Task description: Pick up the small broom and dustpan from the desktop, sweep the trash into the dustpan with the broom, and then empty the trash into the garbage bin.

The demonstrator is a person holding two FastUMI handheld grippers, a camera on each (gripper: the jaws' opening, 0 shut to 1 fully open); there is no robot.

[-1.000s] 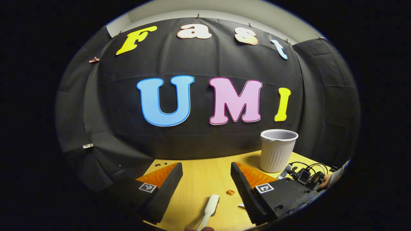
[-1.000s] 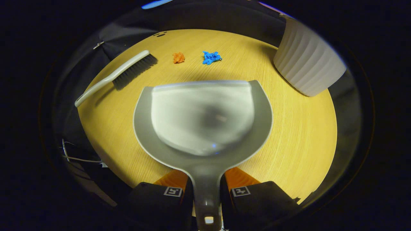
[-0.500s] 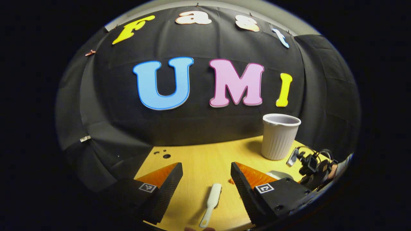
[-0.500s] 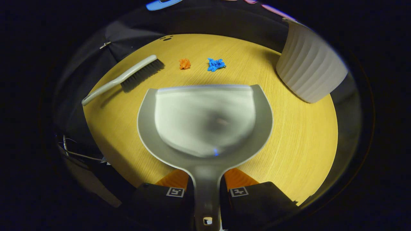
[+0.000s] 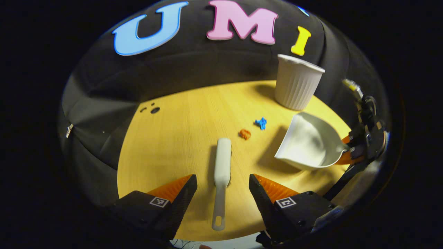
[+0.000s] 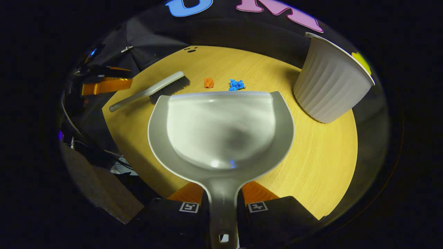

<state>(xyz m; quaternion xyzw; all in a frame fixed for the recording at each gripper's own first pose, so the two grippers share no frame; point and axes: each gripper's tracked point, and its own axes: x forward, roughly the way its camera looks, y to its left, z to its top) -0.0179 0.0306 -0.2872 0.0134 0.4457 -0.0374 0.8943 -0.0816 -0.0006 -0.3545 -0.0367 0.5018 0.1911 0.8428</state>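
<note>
The small grey broom [image 5: 220, 173] lies on the wooden desktop [image 5: 180, 138], its handle pointing toward me. My left gripper [image 5: 221, 197] hangs open above that handle, a finger on either side, not touching it. My right gripper [image 6: 222, 207] is shut on the handle of the grey dustpan [image 6: 221, 131], held above the desk; the dustpan [image 5: 308, 143] and that gripper [image 5: 349, 150] show at the right of the left gripper view. An orange scrap [image 5: 245, 134] and a blue scrap [image 5: 261, 122] lie beyond the broom's head. In the right gripper view the broom [image 6: 152, 91], orange scrap [image 6: 208, 82] and blue scrap [image 6: 236, 84] lie past the dustpan's lip.
The white ribbed garbage bin [image 5: 297, 84] stands at the desk's far right, also the bin [image 6: 328, 86] right of the dustpan. Cables and the left gripper's orange finger [image 6: 104, 84] show at the desk's left edge. Two small dark holes [image 5: 152, 110] mark the desk's far left.
The left gripper has tilted down and risen, so the desk, the whole broom and both scraps now show between its fingers. The right gripper has carried the dustpan slightly forward toward the scraps.
</note>
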